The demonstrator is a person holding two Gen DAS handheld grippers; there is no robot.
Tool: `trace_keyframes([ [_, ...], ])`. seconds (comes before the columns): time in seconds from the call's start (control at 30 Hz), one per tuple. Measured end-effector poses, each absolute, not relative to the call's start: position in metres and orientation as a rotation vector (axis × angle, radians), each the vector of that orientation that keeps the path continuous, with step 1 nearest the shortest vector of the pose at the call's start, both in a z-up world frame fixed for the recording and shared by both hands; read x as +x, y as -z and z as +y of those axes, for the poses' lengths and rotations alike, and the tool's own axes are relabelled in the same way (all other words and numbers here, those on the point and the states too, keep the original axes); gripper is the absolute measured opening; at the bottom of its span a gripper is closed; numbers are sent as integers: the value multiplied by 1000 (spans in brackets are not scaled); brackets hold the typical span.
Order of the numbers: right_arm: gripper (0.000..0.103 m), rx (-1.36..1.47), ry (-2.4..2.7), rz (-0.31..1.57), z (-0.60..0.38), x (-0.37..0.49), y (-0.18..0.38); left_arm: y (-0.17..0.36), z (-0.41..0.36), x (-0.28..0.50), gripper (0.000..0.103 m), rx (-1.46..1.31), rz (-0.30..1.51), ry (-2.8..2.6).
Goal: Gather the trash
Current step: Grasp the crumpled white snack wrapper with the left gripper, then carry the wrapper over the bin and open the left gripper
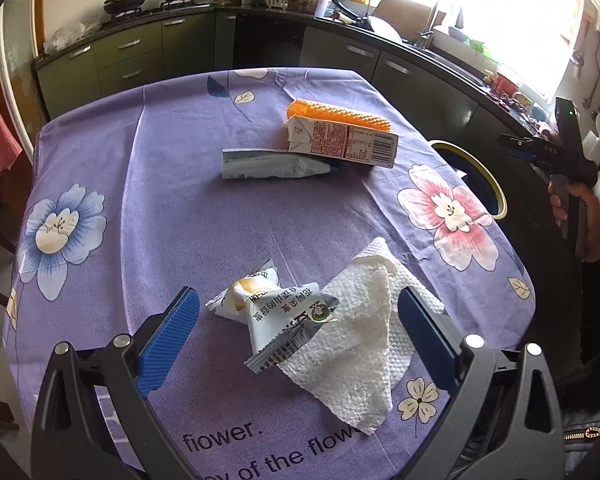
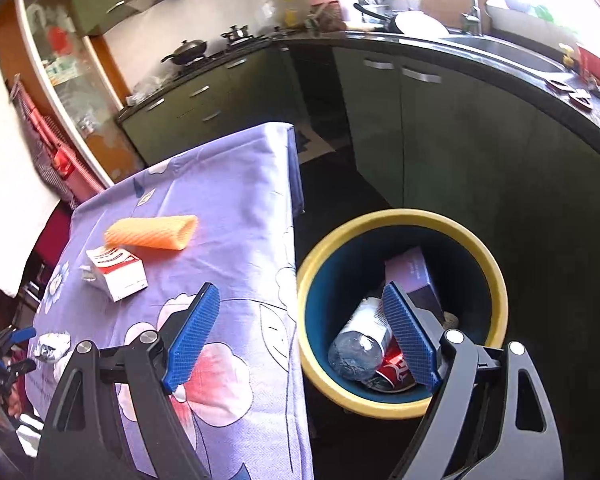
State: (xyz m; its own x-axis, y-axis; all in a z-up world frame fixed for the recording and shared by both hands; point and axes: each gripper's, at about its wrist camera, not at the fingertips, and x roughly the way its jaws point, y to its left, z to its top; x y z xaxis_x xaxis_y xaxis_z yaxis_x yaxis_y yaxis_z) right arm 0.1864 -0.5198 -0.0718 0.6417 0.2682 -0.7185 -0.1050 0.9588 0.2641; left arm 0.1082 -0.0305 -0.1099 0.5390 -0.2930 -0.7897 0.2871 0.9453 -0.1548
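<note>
The left gripper (image 1: 298,332) hangs low over the purple flowered tablecloth (image 1: 172,208) with its jaws spread wide and nothing between them yet. They bracket a crumpled snack wrapper (image 1: 278,318) that lies partly on a white paper towel (image 1: 360,344), so this looks like the approach to the next pickup. The closing move will need care: the right pad sits over the towel's edge, and a squeeze could take both pieces or only the towel.

The right gripper (image 2: 300,336) is spread open too and carries nothing, held across the table's edge and the mouth of the yellow-rimmed bin (image 2: 496,276) on the floor just beside the table. Inside the bin lie a clear plastic bottle (image 2: 360,340), a red can (image 2: 396,368) and a dark box (image 2: 414,274).

Farther back on the cloth wait a red-and-white carton (image 1: 344,140), a squeezed tube (image 1: 272,164) tucked against it, and an orange foam net sleeve (image 1: 336,114), all well apart from the wrapper. Nothing blocks the way from wrapper to bin.
</note>
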Motion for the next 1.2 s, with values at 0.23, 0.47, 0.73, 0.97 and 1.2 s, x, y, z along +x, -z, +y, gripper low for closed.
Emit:
trace_keyframes([
  [0.23, 83, 156, -276, 848, -501, 195, 65, 127, -33, 114, 76, 0, 992, 326],
  [0.47, 83, 137, -278, 860, -495, 193, 57, 135, -27, 117, 56, -8, 1000, 295],
  [0.73, 83, 166, -278, 823, -488, 172, 52, 132, -11, 111, 46, -12, 983, 304],
  [0.97, 83, 191, -286, 790, -481, 149, 47, 103, -15, 97, 46, 34, 929, 350],
  [1.2, 83, 183, -219, 756, -496, 121, 41, 63, -59, 106, 46, 77, 882, 498],
])
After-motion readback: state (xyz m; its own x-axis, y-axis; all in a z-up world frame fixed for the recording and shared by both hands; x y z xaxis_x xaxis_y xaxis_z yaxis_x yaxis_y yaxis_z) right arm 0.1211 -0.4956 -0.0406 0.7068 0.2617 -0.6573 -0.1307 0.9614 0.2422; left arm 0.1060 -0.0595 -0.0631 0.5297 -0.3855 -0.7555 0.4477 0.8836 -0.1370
